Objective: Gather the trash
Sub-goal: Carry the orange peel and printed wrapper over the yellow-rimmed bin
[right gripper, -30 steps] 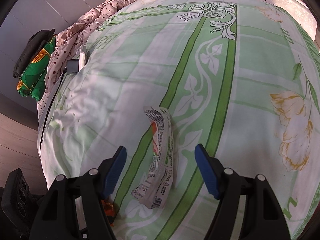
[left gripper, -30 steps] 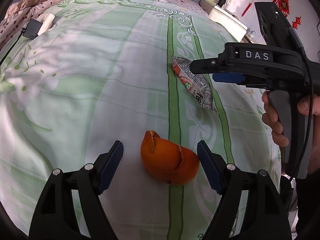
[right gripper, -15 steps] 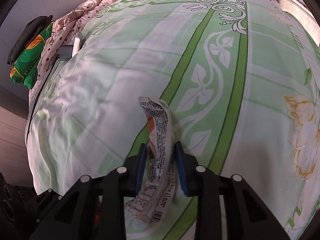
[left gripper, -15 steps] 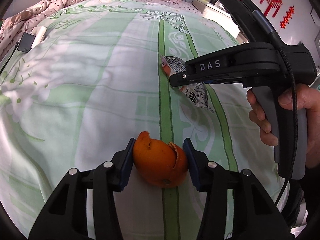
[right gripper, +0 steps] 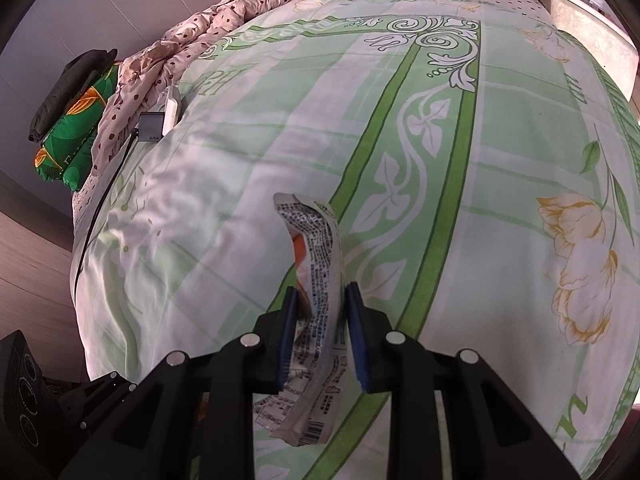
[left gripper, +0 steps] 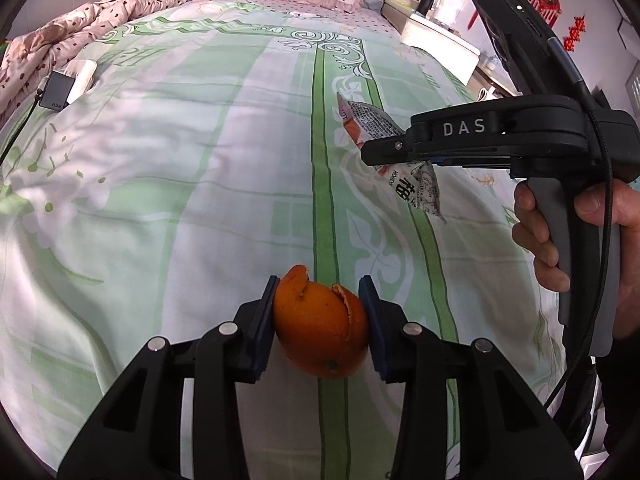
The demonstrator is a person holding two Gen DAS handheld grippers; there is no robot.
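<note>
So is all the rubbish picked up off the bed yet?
Nearly. The left gripper is closing its fingers on the orange peel, and the right gripper has pinched the crumpled snack wrapper. No other rubbish shows on the green bedspread. Still left: carrying both to a bin, which is not in view.

The right tool point(right gripper: 322, 332) pinches a crumpled printed snack wrapper point(right gripper: 316, 280) between its two blue pads, the wrapper standing upright above a bed point(right gripper: 500, 152) covered in a green and white floral sheet. Near the bed's far left edge lie a small dark device point(right gripper: 151, 128) and a pink dotted quilt point(right gripper: 224, 20).
</note>
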